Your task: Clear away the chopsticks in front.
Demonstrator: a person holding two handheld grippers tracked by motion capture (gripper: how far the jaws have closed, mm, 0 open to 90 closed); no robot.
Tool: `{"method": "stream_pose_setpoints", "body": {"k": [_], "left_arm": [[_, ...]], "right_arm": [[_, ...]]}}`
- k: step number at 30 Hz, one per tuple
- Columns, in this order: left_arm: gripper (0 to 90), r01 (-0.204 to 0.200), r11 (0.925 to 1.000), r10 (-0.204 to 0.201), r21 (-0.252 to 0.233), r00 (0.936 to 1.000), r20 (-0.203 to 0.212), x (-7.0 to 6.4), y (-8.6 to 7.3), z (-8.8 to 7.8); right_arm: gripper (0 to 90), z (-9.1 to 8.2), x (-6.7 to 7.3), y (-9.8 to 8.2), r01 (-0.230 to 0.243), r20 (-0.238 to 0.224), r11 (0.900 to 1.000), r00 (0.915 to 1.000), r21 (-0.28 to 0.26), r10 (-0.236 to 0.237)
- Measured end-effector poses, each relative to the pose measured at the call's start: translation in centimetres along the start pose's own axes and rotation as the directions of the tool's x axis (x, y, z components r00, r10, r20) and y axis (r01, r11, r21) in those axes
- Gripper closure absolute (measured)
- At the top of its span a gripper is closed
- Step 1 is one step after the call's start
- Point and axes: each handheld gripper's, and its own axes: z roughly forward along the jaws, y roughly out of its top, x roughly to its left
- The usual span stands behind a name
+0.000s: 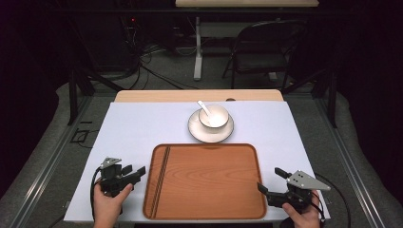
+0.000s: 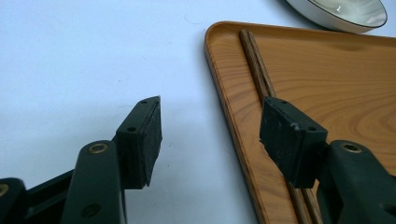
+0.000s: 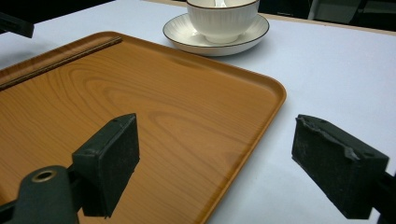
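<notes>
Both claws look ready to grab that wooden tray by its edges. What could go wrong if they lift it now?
The chopsticks lie loose along the tray's left side; a tilted lift could roll them off. The left gripper's inner jaw hangs over them, so closing might pinch them with the rim. The bowl and saucer sit just beyond the far edge; a forward swing could knock them.

The high view looks forward and down from above the person's side of the table, far enough back to take in the whole wooden tray (image 1: pixel 209 183), the bowl (image 1: pixel 214 116) on its saucer beyond, and the floor behind. The left gripper view sits low and close at the tray's left rim (image 2: pixel 224 93), facing along the chopsticks (image 2: pixel 254 63). The right gripper view sits low at the tray's right rim (image 3: pixel 261 116), facing across it toward the bowl (image 3: pixel 223 18). All three views share the tray.
</notes>
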Motion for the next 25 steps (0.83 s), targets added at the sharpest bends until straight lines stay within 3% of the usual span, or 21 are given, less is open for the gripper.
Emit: {"method": "stream_pose_setpoints", "body": {"k": [9, 18, 25], "left_arm": [[38.9, 0.011, 0.9999, -0.011, 0.009, 0.9996, -0.025, 0.20, -0.13, 0.25], [38.9, 0.028, 0.9992, -0.028, 0.028, 0.9995, -0.013, 0.46, -0.23, 0.52], [38.6, 0.015, 0.9998, -0.015, 0.014, 0.9998, -0.013, 0.38, -0.22, 0.53]], "right_arm": [[14.7, 0.07, -0.12, 0.01, -0.008, -0.001, 1.000, 1.0000, 0.004, 0.008], [14.7, 0.09, -0.18, 0.01, -0.013, -0.003, 1.000, 0.9999, 0.003, 0.013], [14.6, 0.04, -0.30, -0.01, -0.029, 0.008, 1.000, 0.9995, 0.001, 0.029]]}}
